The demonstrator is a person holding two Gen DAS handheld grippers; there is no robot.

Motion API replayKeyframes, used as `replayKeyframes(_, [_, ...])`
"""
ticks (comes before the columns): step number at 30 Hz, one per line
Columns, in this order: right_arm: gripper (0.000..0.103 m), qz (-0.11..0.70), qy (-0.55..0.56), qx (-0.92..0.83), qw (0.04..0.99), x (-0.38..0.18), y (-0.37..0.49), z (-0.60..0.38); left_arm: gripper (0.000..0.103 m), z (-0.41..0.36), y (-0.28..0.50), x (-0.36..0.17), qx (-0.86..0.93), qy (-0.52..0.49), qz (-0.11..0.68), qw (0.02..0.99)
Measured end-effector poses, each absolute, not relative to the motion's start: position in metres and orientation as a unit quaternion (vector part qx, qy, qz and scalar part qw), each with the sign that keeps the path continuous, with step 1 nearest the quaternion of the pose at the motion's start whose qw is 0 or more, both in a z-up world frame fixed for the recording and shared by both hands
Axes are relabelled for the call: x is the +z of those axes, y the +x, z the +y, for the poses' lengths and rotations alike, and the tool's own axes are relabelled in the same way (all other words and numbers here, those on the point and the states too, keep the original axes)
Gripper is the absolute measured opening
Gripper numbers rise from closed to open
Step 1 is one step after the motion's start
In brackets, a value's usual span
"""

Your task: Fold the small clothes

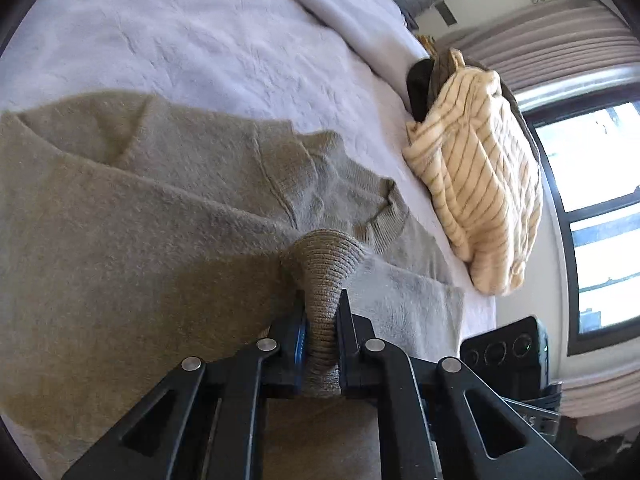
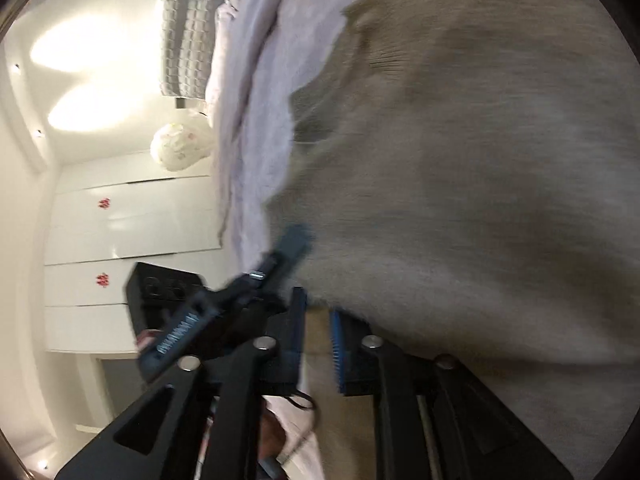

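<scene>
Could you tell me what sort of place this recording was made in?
Most likely a bedroom. A tan knit sweater lies spread on a bed with pale lilac bedding; pillows sit at its head, white wardrobe doors stand beside it, and a curtained window is on the other side.

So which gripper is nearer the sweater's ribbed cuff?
Left. The left gripper is clamped on the ribbed cuff. The right gripper sits apart at the sweater body, jaws slightly parted.

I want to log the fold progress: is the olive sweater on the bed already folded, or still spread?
Still spread: the olive sweater lies open on the bed; the left gripper pinches only its ribbed cuff.
</scene>
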State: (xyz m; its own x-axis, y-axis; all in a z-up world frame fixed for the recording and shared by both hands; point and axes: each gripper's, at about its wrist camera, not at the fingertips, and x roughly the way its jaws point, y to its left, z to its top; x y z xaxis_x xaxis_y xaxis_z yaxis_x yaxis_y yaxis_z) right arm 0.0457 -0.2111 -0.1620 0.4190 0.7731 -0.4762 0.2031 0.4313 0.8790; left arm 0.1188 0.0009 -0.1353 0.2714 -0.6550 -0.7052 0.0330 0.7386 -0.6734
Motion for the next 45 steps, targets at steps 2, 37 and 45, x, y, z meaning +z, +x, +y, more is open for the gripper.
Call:
replayKeyframes(2, [0.051,0.503,0.480,0.180,0.696,-0.162,0.034,-0.229,0.013,0.005,0.116,-0.126,-0.229,-0.263,0.545,0.762])
replayKeyframes(37, [0.031,0.453,0.507,0.072,0.730,-0.148,-0.051,-0.393,0.013,0.088,0.066,-0.127,-0.089,-0.135,0.568,0.807])
replayKeyframes(45, [0.036,0.511,0.484,0.229,0.673,-0.167,-0.015,-0.230,0.013,0.074,0.056,-0.126,-0.067,-0.122,0.571,0.809])
